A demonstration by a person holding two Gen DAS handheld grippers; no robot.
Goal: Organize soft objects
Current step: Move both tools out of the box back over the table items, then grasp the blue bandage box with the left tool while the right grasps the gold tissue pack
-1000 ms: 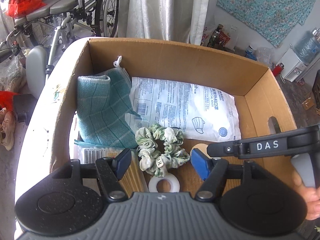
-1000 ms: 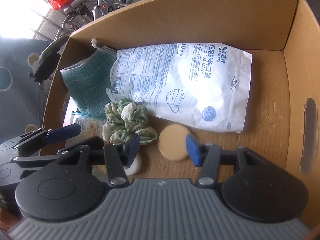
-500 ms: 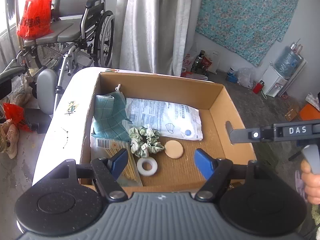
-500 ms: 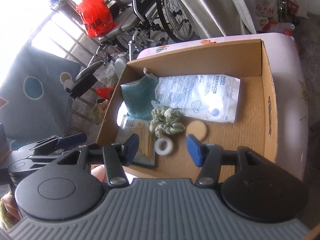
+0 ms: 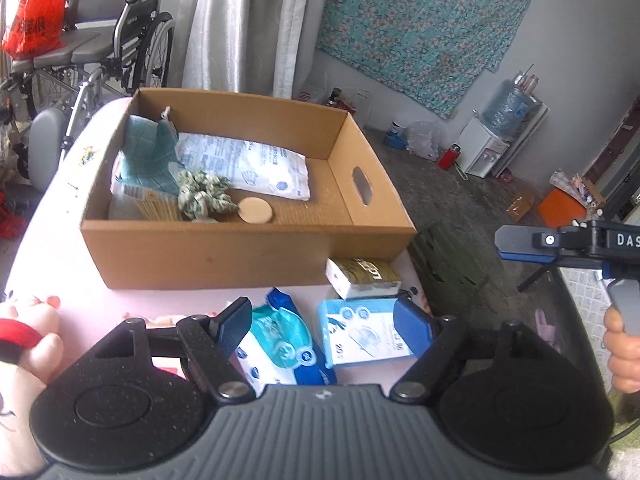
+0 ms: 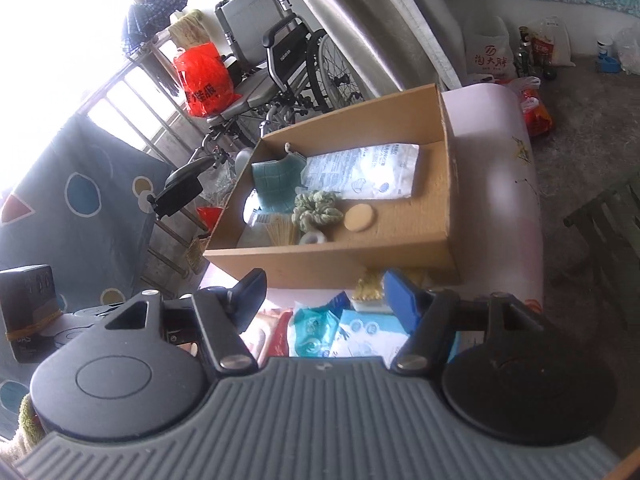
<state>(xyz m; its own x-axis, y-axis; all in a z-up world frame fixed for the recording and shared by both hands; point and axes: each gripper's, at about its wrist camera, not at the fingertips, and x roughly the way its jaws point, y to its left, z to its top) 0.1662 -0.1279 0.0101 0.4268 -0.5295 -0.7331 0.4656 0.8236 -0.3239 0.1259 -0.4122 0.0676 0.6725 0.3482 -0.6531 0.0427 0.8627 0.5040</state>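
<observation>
- My left gripper [image 5: 323, 320] has just been opening, nothing between its fingers.
- My right gripper [image 6: 324, 292] likewise, jaws apart, empty.
- Box [image 5: 208, 252] at 12 o'clock holds scrunchie [image 5: 202, 196]; wipes [image 5: 280, 340] near me at 6.

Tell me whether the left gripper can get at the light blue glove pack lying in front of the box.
Probably yes. The left gripper is open and empty, and the light blue pack lies flat on the pink surface just ahead of it, top uncovered, with the wet-wipes pack alongside.
</observation>
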